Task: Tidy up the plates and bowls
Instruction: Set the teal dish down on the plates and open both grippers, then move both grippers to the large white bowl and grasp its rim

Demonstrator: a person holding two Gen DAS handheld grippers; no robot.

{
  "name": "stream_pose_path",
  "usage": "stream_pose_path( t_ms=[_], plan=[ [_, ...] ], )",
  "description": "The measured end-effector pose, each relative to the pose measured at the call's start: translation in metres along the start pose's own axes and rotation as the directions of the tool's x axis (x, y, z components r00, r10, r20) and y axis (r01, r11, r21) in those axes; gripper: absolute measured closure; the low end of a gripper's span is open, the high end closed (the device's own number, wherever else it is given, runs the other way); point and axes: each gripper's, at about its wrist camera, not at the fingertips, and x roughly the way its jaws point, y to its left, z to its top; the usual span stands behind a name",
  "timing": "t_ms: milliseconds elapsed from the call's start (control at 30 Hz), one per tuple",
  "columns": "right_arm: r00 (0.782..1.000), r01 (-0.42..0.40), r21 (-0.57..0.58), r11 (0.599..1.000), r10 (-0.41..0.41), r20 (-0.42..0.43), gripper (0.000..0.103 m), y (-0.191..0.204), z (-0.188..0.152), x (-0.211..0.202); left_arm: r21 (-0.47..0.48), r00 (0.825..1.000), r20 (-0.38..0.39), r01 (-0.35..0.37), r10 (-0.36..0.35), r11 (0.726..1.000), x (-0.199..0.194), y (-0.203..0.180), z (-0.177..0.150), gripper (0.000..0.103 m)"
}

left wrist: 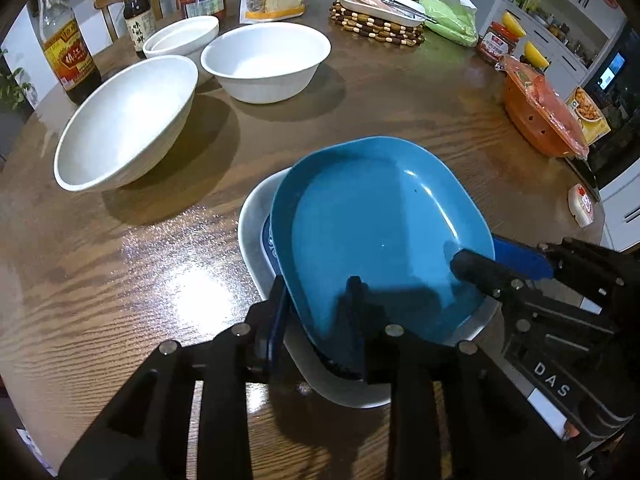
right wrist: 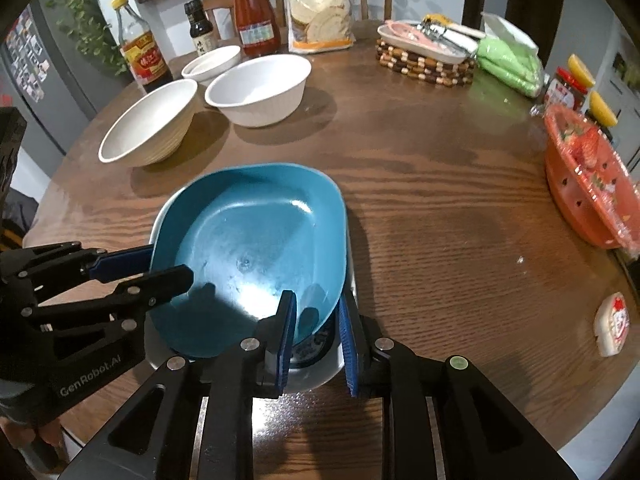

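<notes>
A: Item one, nearest the lens?
B: Left gripper (left wrist: 320,292), fingers straddling the near-left rim of the blue plate (left wrist: 380,232); a gap shows beside the rim, not pinching.
A: Item two?
B: Right gripper (right wrist: 318,312), fingers either side of the plate's near-right rim, likewise slack, apart from it.
A: Plate's location?
B: Nested, slightly tilted, atop a white dish (left wrist: 256,216) on the wooden table (left wrist: 400,92).
A: Remaining stock?
B: Three white bowls (left wrist: 124,124) at the far left, sauce bottles (left wrist: 64,44) behind, an orange basket (left wrist: 536,120) at right.
</notes>
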Motion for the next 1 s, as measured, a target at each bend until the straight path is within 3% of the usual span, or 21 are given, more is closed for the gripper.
stream_pose_path(
  t_ms=[100,200,267,400,533,700,1000],
  plan=[
    [1.000,0.016,0.005,1.000,-0.016,0.013,0.077,-0.003,0.002,-0.003,0.014,1.000,0.024,-0.013,0.013,1.000,-0.005,-0.002,0.000,0.067],
    [1.000,0.021,0.026,0.999,-0.021,0.020,0.066,-0.009,0.003,-0.004,0.024,0.998,0.055,-0.038,0.036,0.999,-0.011,-0.001,-0.001,0.049],
    [1.000,0.015,0.037,0.999,-0.016,0.025,0.063,-0.011,0.003,-0.005,0.023,0.997,0.071,-0.042,0.040,0.999,-0.013,0.000,-0.001,0.047],
    [0.998,-0.057,0.089,0.994,0.054,0.041,0.057,-0.019,0.005,-0.009,0.012,0.996,0.074,-0.050,0.049,0.999,-0.015,0.002,-0.001,0.043],
    [0.993,-0.106,0.129,0.986,0.099,0.057,0.050,-0.025,0.007,-0.012,-0.002,0.994,0.088,-0.063,0.063,0.998,-0.020,0.002,0.001,0.024],
    [0.989,-0.129,0.142,0.981,0.117,0.091,0.042,-0.032,0.003,-0.022,-0.043,0.991,0.106,-0.073,0.077,0.996,-0.028,0.007,0.006,0.018],
    [0.987,-0.142,0.166,0.976,0.127,0.100,0.041,-0.047,0.008,-0.022,-0.141,0.989,0.117,-0.076,0.093,0.987,-0.034,0.026,0.006,0.017]
  ],
)
